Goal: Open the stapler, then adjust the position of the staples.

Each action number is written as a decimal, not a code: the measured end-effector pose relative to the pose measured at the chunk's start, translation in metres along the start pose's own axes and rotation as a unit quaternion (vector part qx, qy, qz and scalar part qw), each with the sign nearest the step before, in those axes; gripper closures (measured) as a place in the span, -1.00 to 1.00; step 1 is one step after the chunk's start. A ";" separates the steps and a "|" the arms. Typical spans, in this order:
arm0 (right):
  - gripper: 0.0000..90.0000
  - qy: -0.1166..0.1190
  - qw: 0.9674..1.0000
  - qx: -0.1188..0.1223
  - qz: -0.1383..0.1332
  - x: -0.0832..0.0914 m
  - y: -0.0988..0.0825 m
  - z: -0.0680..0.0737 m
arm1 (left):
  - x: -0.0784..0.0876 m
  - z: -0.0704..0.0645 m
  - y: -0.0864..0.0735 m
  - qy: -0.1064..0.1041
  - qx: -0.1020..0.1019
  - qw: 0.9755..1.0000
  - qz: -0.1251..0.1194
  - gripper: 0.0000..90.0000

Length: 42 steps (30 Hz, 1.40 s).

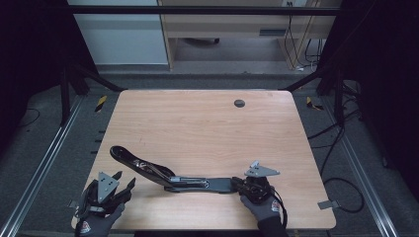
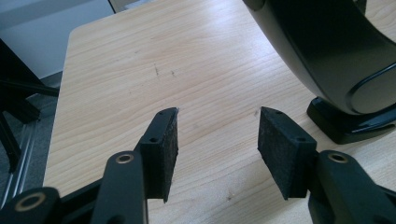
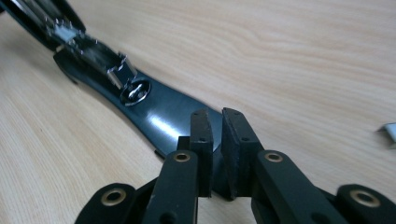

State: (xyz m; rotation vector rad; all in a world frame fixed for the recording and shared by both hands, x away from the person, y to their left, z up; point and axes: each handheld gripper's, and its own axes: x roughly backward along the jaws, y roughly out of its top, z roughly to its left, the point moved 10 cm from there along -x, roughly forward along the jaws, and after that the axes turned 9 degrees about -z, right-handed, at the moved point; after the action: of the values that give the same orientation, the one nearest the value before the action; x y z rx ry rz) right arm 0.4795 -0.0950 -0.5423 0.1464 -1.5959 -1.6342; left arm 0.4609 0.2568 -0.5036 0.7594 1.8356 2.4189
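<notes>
So the big light wooden table (image 1: 207, 123) had one real thing on it: a large black stapler swung open on its hinge (image 1: 163, 175), sitting near the table's front edge, between the two hands. Its flat black base plate lay along that front edge, running roughly left to right, with the free end toward the right gripper (image 1: 236, 185). The curved black top arm was swung up and away from the base plate, pointing left and a bit toward the far side, so the whole thing made a long, shallow V.

My read was that the step in hand was steadying the opened stapler. In the right gripper view the jaws sat almost together over the tip of the base plate, with a slim gap; I couldn't tell if the pads really pinched it. The left gripper (image 1: 123, 180) sat just left of the stapler's raised arm, jaws apart with nothing but bare wood between them.

Next move probably needed the left one to shift right and close on that raised arm while the right kept the base plate down.

Tiny metal bit (image 3: 388, 132) lay right of the base plate.
</notes>
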 end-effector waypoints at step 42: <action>0.43 -0.172 0.984 -0.039 0.006 0.028 0.016 -0.099 | -0.010 0.004 -0.013 -0.009 0.027 0.999 0.025 -0.12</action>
State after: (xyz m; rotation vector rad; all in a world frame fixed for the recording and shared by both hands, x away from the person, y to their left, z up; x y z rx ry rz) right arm 0.5285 -0.1863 -0.5341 -0.1975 -1.7783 -1.7809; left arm 0.4681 0.2617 -0.5181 0.8382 1.9052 2.3930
